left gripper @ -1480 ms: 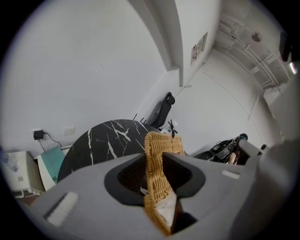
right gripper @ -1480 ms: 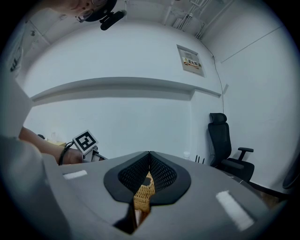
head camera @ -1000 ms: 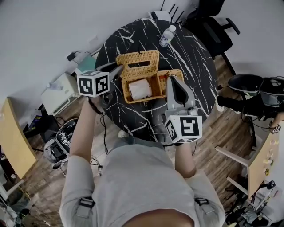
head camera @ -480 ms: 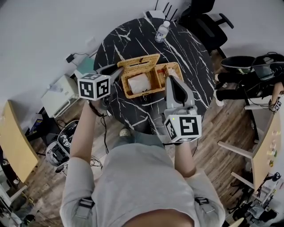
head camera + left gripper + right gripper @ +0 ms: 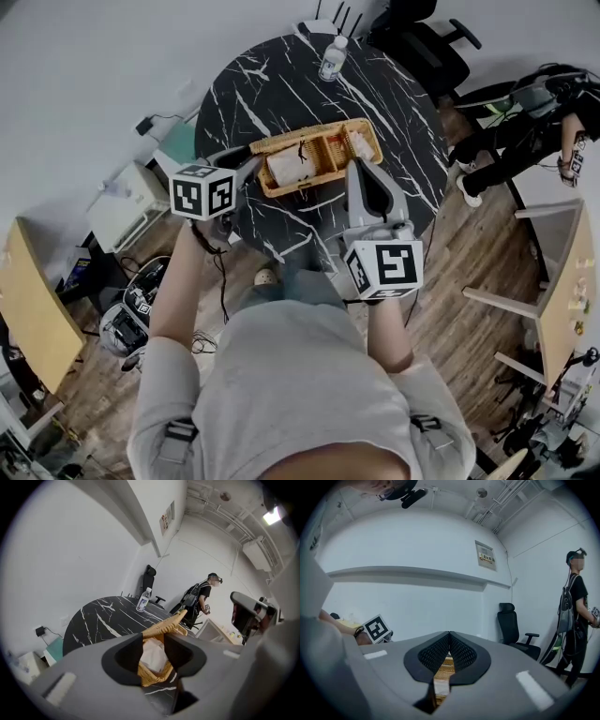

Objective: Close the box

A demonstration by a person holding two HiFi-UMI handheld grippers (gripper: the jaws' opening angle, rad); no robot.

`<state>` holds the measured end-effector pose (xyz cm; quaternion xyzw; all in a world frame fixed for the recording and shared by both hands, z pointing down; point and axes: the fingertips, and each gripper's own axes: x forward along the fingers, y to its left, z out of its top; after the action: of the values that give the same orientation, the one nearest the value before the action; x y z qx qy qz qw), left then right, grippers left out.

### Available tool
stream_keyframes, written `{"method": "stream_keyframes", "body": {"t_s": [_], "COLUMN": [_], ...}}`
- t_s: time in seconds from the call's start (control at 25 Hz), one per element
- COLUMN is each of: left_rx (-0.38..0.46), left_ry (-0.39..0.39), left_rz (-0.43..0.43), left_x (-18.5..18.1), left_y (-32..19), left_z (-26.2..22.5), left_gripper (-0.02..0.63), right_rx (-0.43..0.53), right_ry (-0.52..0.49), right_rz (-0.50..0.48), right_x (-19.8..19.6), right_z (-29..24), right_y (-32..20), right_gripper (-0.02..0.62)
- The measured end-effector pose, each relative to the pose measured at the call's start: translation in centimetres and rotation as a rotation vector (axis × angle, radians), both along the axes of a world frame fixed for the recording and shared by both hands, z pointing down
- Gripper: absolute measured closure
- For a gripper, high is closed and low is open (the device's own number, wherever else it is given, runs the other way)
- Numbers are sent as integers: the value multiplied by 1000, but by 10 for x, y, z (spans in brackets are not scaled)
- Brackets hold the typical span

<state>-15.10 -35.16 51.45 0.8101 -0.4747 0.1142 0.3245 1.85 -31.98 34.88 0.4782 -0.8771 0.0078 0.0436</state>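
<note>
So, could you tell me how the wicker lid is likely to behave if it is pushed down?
The lid looks thin and woven, so probably light yet fairly stiff. It stands tilted over the wicker box, so a gentle push should likely swing it down. The white roll inside might keep it slightly proud.

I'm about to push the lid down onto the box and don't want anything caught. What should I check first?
1. Lid flat on the box: not ok, it slants over the opening.
2. Left gripper off the lid: ok, its jaws have just been opening and stand apart. The box corner shows between them, unpressed.
3. Right gripper steadying the box: ok, jaws closed with the wicker wall between them.
4. Paper roll below the rim: cannot tell.
5. Bottle out of the way: ok, it stands apart at the far edge of the table.
</note>
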Motion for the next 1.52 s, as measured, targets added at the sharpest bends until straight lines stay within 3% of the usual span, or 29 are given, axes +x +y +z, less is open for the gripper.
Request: {"method": "stream_keyframes", "body": {"t_s": [0.88, 1.32, 1.52], "left_rx": [-150, -186, -192], "left_ry": [-84, -92, -61], "left_rz": [85, 99, 90], "left_x": [28, 34, 35], "left_y": [52, 62, 64], "left_z": [70, 87, 88], "left_gripper": [413, 411, 411], "right_rx": [-2, -4, -7], "right_ry": [12, 16, 23], "right_rz": [44, 56, 64], "right_x": [15, 17, 19], "right_z": [4, 5, 6], "right_y": [33, 35, 39], "right_gripper": [591, 591, 591]}}
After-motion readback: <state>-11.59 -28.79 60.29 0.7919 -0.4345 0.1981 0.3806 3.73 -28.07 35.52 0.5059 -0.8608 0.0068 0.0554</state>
